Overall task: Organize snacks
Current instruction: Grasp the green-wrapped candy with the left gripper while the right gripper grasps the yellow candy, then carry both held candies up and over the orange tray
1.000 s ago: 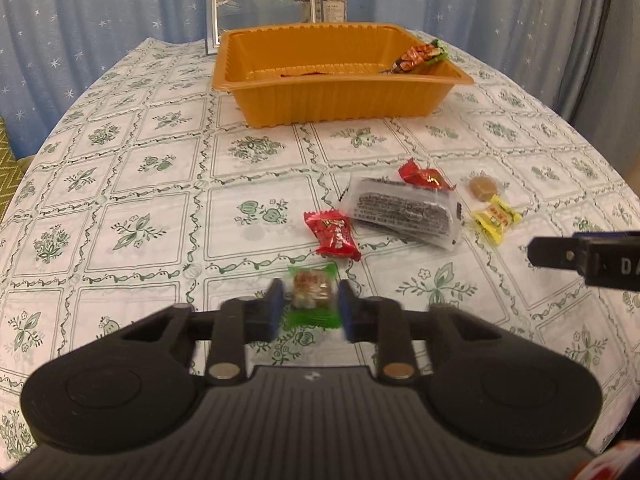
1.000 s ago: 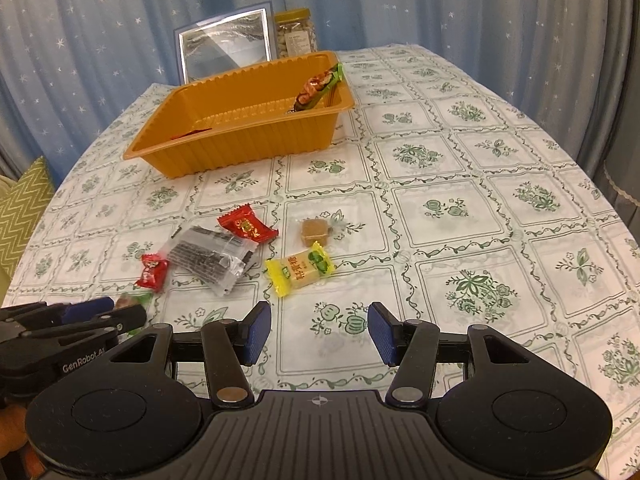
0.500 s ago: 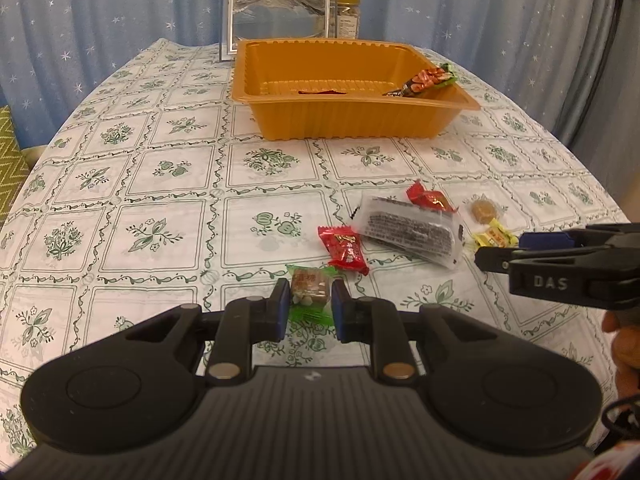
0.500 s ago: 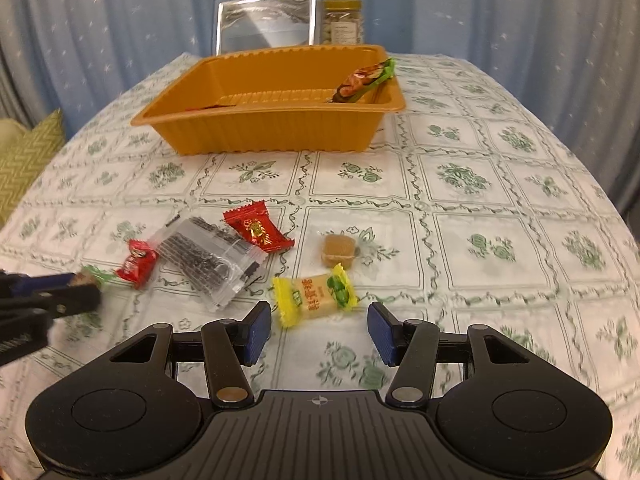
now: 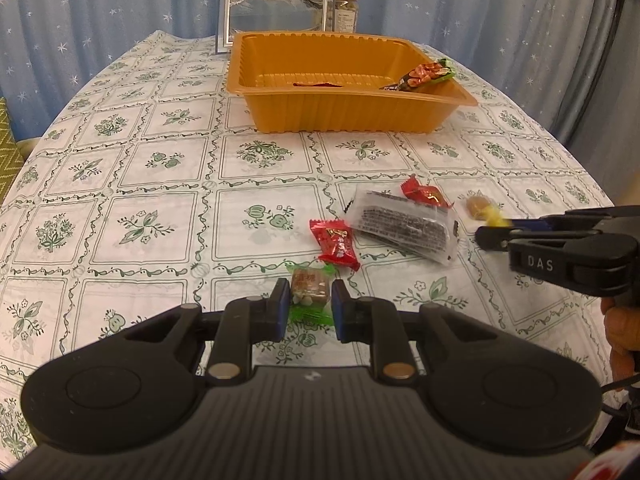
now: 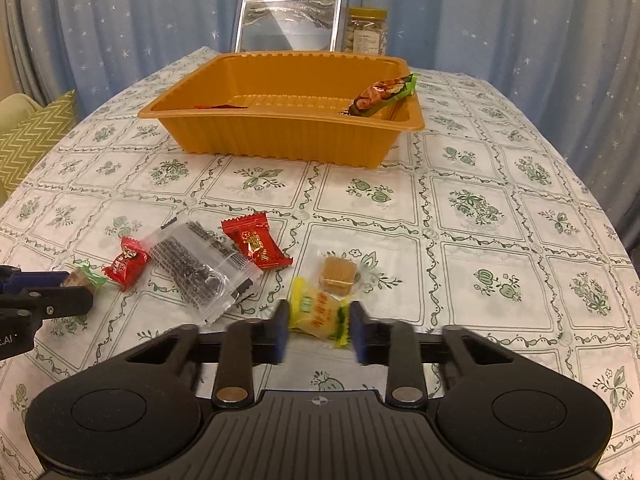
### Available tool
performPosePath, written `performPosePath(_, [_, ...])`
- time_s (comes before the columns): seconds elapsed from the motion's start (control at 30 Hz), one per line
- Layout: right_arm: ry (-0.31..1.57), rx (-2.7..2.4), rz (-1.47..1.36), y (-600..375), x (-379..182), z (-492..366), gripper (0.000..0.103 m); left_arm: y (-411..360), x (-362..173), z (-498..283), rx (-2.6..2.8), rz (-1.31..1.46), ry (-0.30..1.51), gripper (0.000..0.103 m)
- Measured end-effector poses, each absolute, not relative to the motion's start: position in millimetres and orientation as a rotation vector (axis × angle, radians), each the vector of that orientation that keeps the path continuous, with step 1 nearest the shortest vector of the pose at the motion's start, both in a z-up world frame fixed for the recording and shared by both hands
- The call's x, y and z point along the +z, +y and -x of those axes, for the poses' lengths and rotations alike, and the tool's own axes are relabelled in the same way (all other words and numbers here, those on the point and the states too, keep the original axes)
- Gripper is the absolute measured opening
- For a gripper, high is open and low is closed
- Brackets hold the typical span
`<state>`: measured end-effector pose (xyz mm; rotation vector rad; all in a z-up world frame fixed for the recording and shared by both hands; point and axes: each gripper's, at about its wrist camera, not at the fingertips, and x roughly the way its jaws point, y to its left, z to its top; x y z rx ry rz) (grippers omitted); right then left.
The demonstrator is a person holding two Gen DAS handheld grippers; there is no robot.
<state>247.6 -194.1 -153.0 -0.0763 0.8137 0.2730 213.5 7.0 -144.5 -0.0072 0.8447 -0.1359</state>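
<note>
Now, left gripper (image 5: 306,304): low centre of the left view, pads closed against both sides of the green candy (image 5: 310,290), which sits near the fingertips with its wrapper tail hanging below.
Right gripper (image 6: 319,330): low centre of the right view, fingers bracketing the yellow candy (image 6: 320,312); they are motion-blurred, so I cannot tell whether they have clamped it or only stand close beside it.
Tray (image 6: 280,136): orange, upper centre of both views, well apart from both grippers; it already holds a long snack bar (image 6: 382,94) leaning on its right rim and something red on its floor.
Loose snacks: a clear packet (image 6: 200,266), two red candies (image 6: 256,242) (image 6: 126,262) and a brown cube (image 6: 339,274) lie mid-frame on the tablecloth (image 6: 480,208).
Risk, green candy: the hold looks shallow and partly on slick wrapper; a quick swing toward the tray may let it slide out.
Risk, yellow candy: it lies tilted between the fingers, so closing may catch only a crinkled end, and it may twist or drop on the lift.
Risk, neighbours: the brown cube is just beside the yellow candy; a low drag may nudge it.
Risk, collision: both grippers head for one tray; crossing paths may knock them together or strike the leaning bar.
</note>
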Motion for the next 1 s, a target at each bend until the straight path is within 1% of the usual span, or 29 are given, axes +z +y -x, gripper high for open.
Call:
performPosePath(0.23, [0.813, 0.253, 0.05, -195, -145, -233, 0.012, 7, -136, -209, -0.135, 0.006, 0.832, 0.019])
performPosePath(1.0, [0.779, 0.286, 0.016, -175, -86, -163, 0.012, 6, -83, -166, -0.127, 0.029, 0.775, 0.02])
